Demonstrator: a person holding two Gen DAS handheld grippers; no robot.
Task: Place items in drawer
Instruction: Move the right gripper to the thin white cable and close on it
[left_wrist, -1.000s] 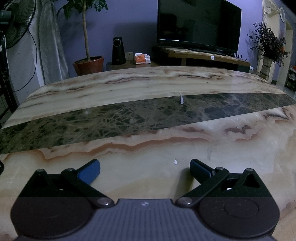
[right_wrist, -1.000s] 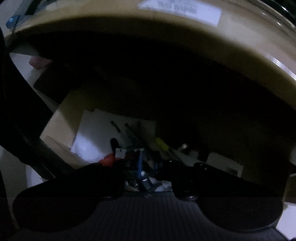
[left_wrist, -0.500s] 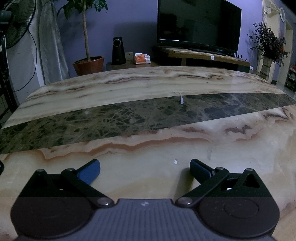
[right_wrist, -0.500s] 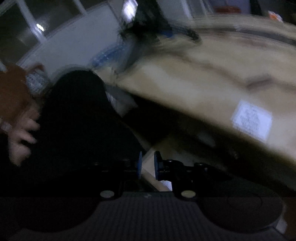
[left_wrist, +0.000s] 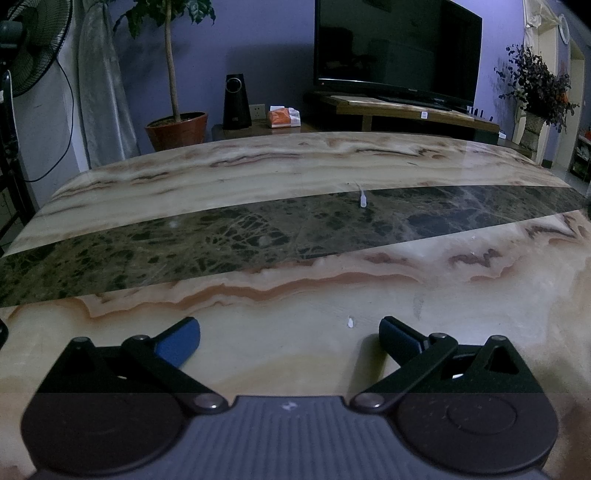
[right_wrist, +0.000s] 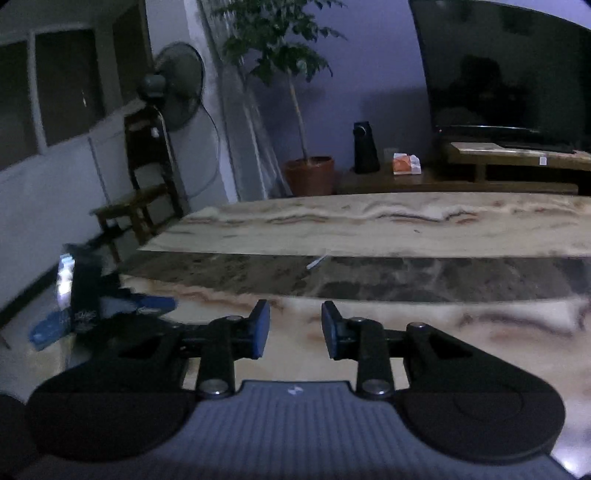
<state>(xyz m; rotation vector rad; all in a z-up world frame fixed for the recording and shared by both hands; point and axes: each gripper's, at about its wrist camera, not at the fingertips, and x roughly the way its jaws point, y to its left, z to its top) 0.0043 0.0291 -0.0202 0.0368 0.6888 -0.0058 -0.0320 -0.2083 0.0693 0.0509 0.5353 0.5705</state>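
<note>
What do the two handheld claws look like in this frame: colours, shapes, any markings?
Both match. The left claw and right claw each have black linkage arms with silver pivot rivets, round black side discs, a grey ribbed centre plate with a small pale mark, and blue pads on the fingertips. No cables, sleeves or hands show.

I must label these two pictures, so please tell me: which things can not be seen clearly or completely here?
- Drawer: in neither view, so its state and contents stay unknown.
- Dark and blue objects at the table's left end, right wrist view: blurred and dim, not identifiable.
- Small white bit on the marble table, left wrist view: too small to name.
- Television: cut off by the frame's edge.
</note>
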